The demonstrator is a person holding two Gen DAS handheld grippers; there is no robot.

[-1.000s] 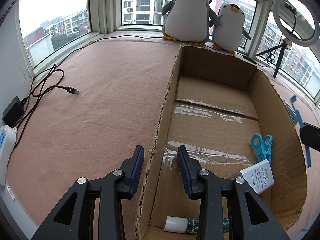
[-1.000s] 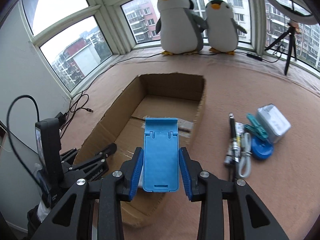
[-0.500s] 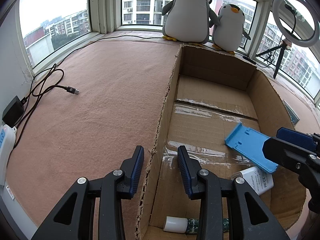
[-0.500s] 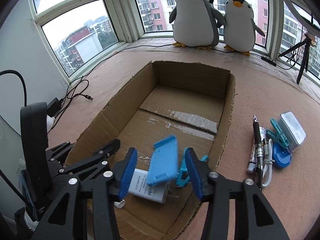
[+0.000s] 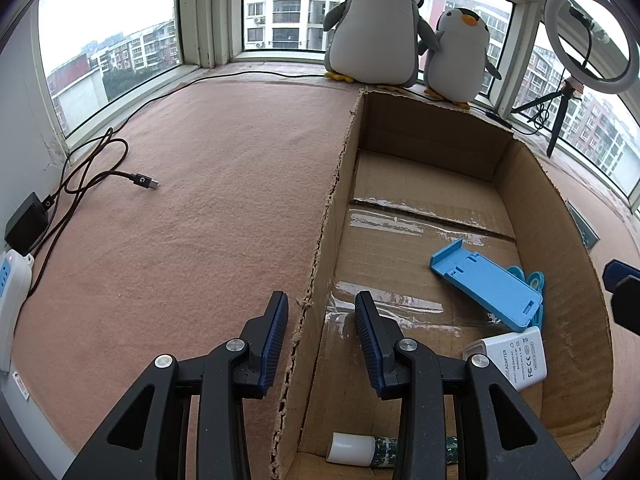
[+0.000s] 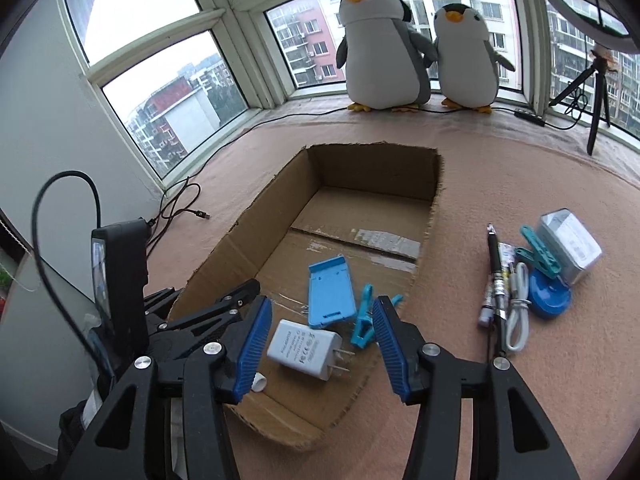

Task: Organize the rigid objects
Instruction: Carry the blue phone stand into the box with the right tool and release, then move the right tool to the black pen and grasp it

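Observation:
A cardboard box (image 6: 256, 216) (image 5: 556, 208) lies open on the pink cloth. Inside it lie a blue phone stand (image 6: 331, 293) (image 5: 486, 282), a teal clip (image 6: 362, 320) (image 5: 532, 280), a white power adapter (image 6: 304, 348) (image 5: 516, 356) and a white-capped tube (image 5: 352, 448). My right gripper (image 6: 322, 340) is open and empty above the box's near end. My left gripper (image 5: 322, 338) is open and straddles the box's left wall. To the right of the box lie a black pen (image 6: 495, 264), a white cable (image 6: 518, 312), a blue lid (image 6: 548, 294), a second teal clip (image 6: 538, 254) and a clear case (image 6: 570, 246).
Two plush penguins (image 6: 384, 44) (image 5: 380, 24) stand at the window behind the box. A ring light on a tripod (image 5: 588, 28) stands at the far right. A black cable (image 5: 100, 168) and a white power strip (image 5: 12, 280) lie on the left.
My right gripper carried the blue phone stand over the box, opened and let it go. The stand now lies in the box on the teal clip, and the gripper has drawn back.

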